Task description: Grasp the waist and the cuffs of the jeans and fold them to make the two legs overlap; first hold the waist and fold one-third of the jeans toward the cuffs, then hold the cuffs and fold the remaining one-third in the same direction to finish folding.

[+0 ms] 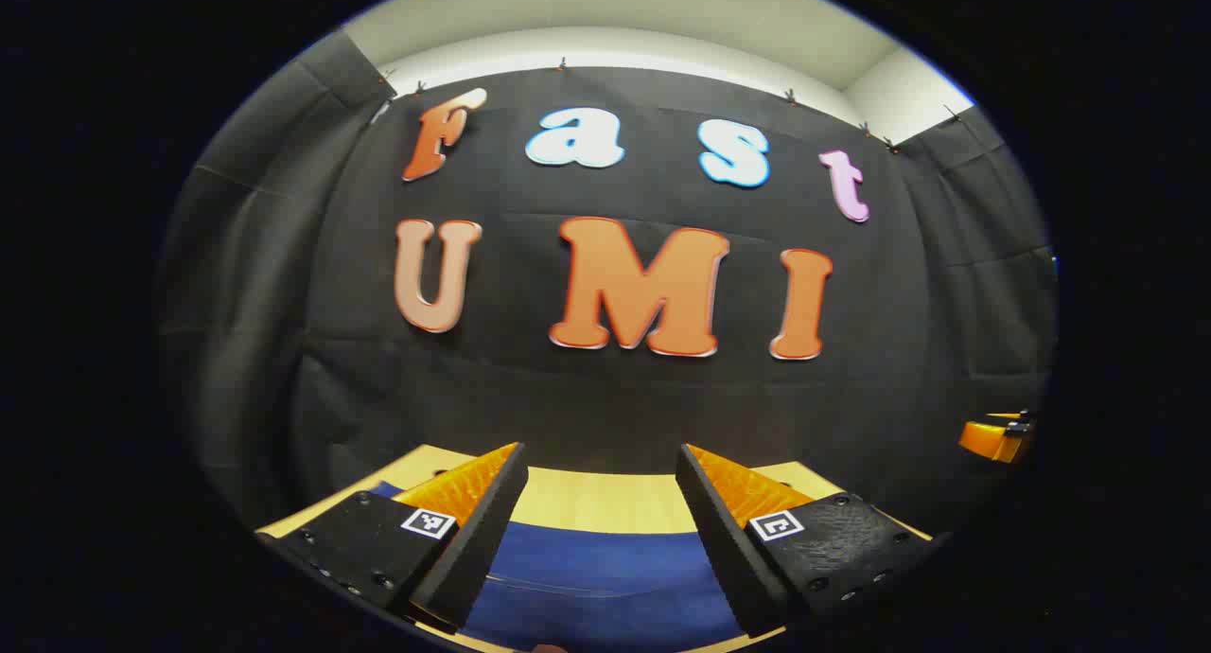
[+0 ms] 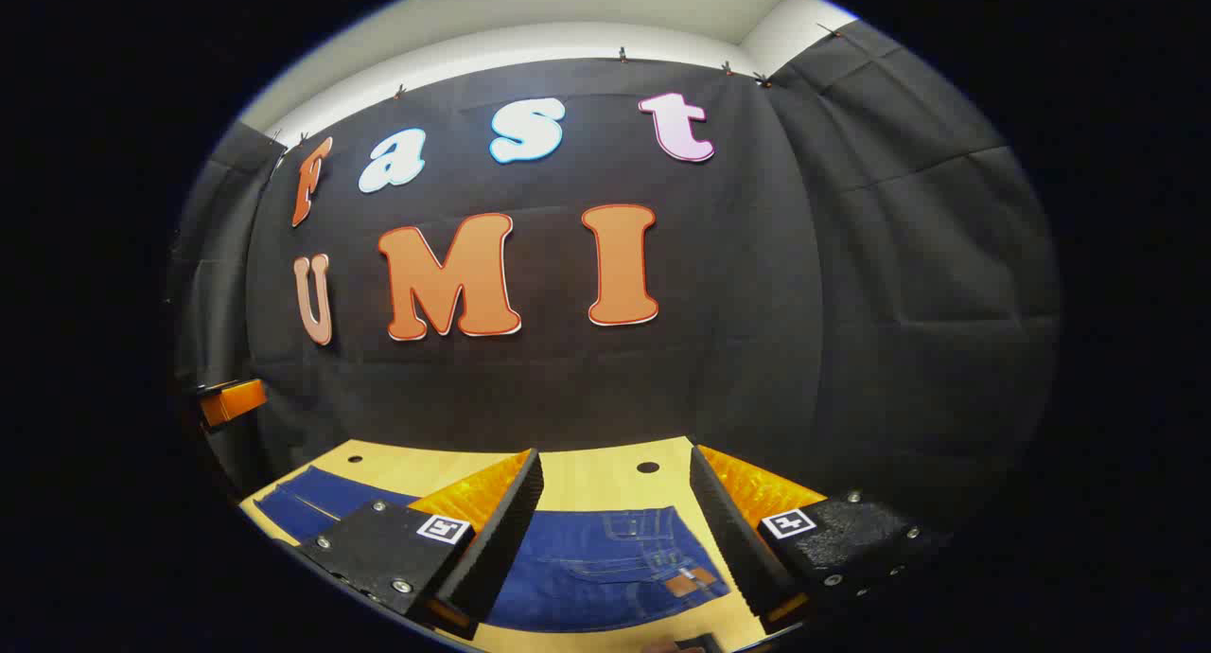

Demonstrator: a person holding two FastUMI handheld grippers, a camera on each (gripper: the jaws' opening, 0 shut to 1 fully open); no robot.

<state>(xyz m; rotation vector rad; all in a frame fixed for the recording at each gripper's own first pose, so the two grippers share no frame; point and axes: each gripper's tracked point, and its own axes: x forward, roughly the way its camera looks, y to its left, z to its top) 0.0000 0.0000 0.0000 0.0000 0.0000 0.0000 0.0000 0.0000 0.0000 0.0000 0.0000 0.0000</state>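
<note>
Dark blue jeans point(image 1: 596, 577) lie flat on the light wooden table point(image 1: 587, 497). In the left gripper view my left gripper point(image 1: 601, 454) is open and hovers over a plain stretch of the denim, holding nothing. In the right gripper view the jeans point(image 2: 615, 558) show the waist end with a back pocket and a brown patch point(image 2: 679, 585), while a leg runs off to the left. My right gripper point(image 2: 617, 454) is open above that waist end, with nothing between its fingers.
The table point(image 2: 587, 473) has two small round holes point(image 2: 647, 467) near its far edge, right in front of the black cloth wall. Each view catches part of the other gripper at its side point(image 1: 993, 437) point(image 2: 232, 399).
</note>
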